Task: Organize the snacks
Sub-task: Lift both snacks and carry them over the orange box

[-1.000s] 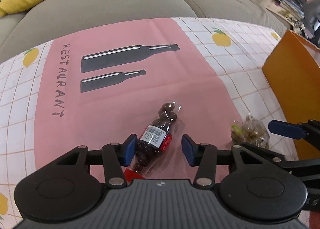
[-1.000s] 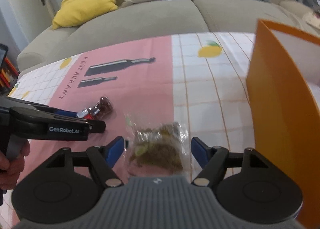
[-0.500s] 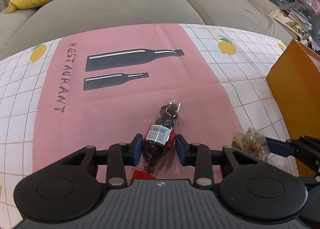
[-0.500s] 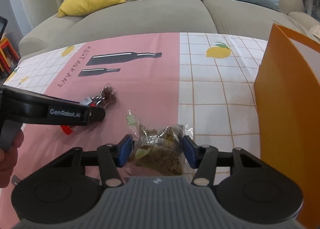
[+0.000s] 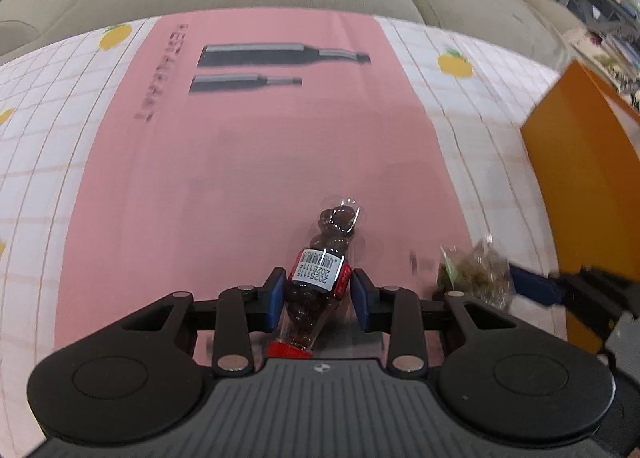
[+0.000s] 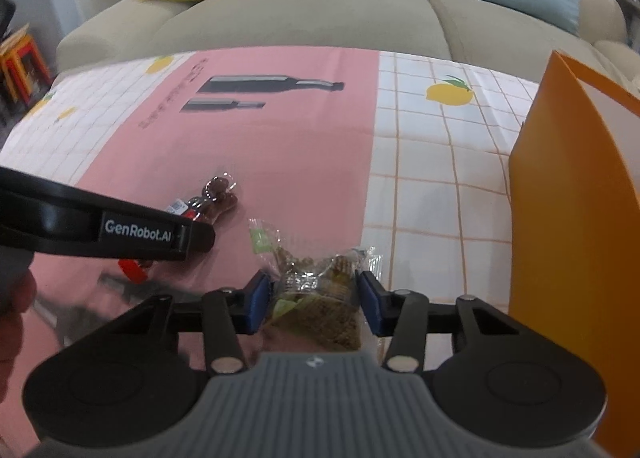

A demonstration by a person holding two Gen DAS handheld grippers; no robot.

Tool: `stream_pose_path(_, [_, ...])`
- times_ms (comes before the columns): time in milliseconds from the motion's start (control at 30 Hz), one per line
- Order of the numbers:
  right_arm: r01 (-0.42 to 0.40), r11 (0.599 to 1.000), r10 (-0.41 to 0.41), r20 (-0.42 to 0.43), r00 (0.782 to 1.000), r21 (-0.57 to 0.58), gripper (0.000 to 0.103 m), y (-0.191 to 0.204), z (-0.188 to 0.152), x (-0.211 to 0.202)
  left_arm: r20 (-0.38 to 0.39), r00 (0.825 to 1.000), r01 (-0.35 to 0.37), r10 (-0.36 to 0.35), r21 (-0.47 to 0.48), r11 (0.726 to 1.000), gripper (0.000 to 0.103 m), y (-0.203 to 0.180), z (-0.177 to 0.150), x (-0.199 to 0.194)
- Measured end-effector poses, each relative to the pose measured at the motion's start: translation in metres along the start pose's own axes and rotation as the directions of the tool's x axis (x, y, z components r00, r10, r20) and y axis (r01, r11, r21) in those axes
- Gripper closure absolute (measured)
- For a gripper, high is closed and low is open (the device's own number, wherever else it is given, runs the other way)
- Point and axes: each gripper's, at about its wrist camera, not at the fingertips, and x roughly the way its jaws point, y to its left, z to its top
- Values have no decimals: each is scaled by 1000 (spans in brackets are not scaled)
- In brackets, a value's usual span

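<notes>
My left gripper (image 5: 319, 300) is shut on a clear bottle-shaped pack of dark chocolate balls (image 5: 320, 278) with a red label and cap, held a little above the pink cloth. It also shows in the right wrist view (image 6: 212, 202). My right gripper (image 6: 316, 302) is shut on a clear bag of greenish-brown snacks (image 6: 316, 294), also lifted. That bag shows in the left wrist view (image 5: 476, 274). An orange box (image 6: 576, 218) stands at the right.
The table carries a pink and white checked cloth (image 5: 260, 162) with bottle and lemon prints. A beige sofa (image 6: 320, 18) with yellow, beige and blue cushions lies beyond. The orange box (image 5: 580, 186) stands close to the right gripper.
Both grippers have closed, the left on the chocolate pack and the right on the snack bag. Both have risen from the cloth with their packs.
</notes>
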Motion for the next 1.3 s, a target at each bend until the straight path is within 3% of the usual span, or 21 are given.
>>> stream_pose_path(233, [-15,998,13,-22,1000,-65,58,8,-27,-20,-76,997,-11,10,-6,1000,64,-7,-35,-20])
stream_pose_path(500, [-58,994,53,-46,997,-91,55,3,-62,-48,-37,998,-54,56,39,998,54,-17,-46,-22])
stream_pose_path(600, [-62,995,57,-54,997,-77,55,-1,-67,-52,-12,997,-74,75,64,995,63,-21,-46,-21])
stream_pose_path(767, [-59,997,56,-76,996,-50,56,-3,-67,-55,0,996,-87,87,40,995,65,-20,-50,-24])
stream_pose_path(1033, [-68,997,66,-102,993,-21,58,-6,-73,-68,0,1000,-25,25,-21,999,66,-21,-66,-45])
stream_pose_path(1300, [-83,996,81,-55,995,-29,58,-13,-66,-100,22,998,59,-57,-84,995,66,-26,-61,-82])
